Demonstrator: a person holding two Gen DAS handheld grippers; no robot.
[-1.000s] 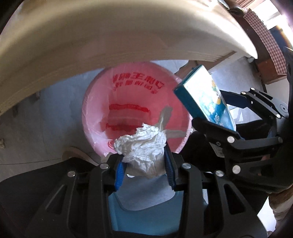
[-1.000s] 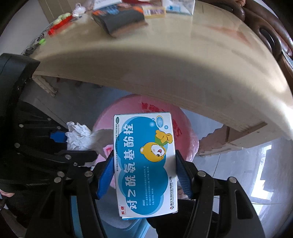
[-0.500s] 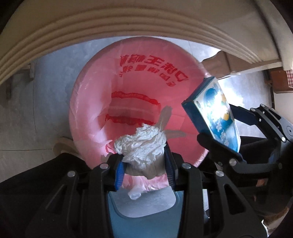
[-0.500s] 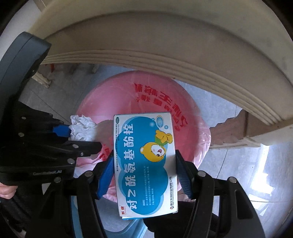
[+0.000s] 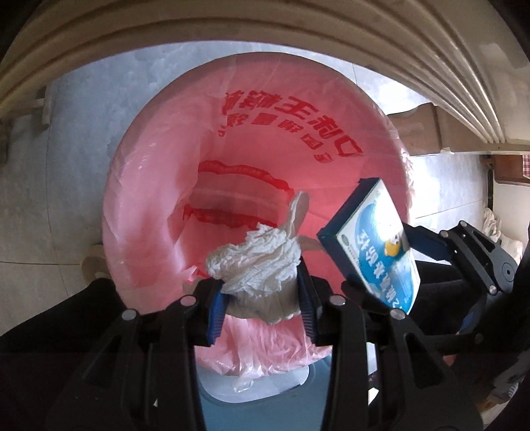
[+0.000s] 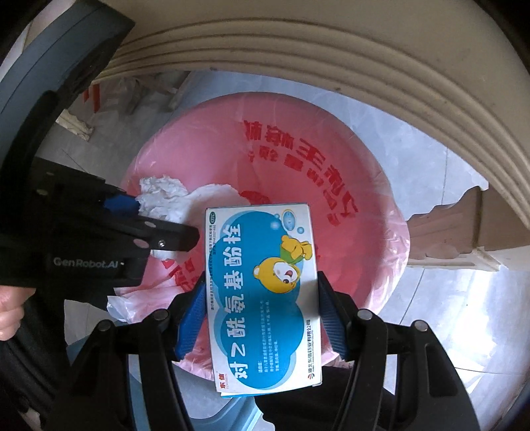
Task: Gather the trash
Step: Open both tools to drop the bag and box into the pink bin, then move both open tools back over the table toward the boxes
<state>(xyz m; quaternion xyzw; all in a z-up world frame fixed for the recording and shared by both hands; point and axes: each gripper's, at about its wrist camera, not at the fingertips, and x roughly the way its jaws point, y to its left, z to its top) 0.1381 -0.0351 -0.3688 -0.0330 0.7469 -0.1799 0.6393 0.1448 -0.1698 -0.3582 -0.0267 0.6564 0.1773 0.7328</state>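
The left gripper [image 5: 261, 298] is pinching a crumpled white tissue wad [image 5: 256, 262] between its blue pads [image 5: 217, 308] — jaws spread only partly, the paper filling the gap and bulging out above the fingertips. The tissue looks feather-light, soft and compressible, so it is deforming around the pads; a loose tail is sticking up toward the bin, and judging by that it may cling or snag on a pad rather than drop cleanly. The right gripper [image 6: 261, 315] is clamping a blue-and-white medicine box [image 6: 263, 291] with a cartoon bear across its two long side edges, front face toward the camera. Thin cardboard, light, fairly stiff but crushable — the side-edge hold looks right, no visible denting. Both items are hanging directly above the pink-lined trash bin [image 5: 139, 185], whose mouth is filling most of each view; the box is sitting just beside the tissue on its right in the left wrist view, near but apart. The bag liner with red print is draping loosely over the near rim, below both sets of fingers. A cream moulded table edge [image 5: 298, 30] is arching overhead. Bin interior is looking empty as far as visible.
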